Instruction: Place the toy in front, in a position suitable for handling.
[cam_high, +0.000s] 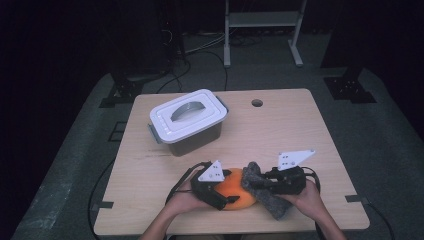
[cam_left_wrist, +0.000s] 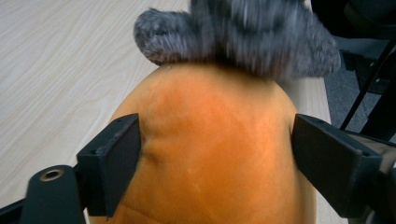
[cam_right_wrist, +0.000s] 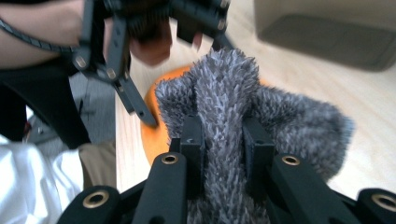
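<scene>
Two claws meet over one soft toy near the front edge of the desk (cam_high: 300, 130). The left claw (cam_high: 226, 199) has its jaws spread wide around the orange plush body (cam_left_wrist: 210, 149). In the left gripper view one jaw stands at each flank of that body, the left one against the fabric beside a crease, the right one right at the surface; whether it presses cannot be told. The orange body lies between these jaws and reaches beyond them, with the grey fuzzy part (cam_left_wrist: 243, 37) directly ahead, resting on top of the orange.

The right claw (cam_right_wrist: 223, 140) is pinched narrow on the grey fuzzy part, whose shaggy pile bulges up and out between and past its two jaws. Ahead of this claw, slightly to one side, the orange body shows beneath the grey fur, and the left claw hangs over it.

In the high view a lidded storage box (cam_high: 187, 122) sits well beyond both claws, farther back on the desk.
</scene>
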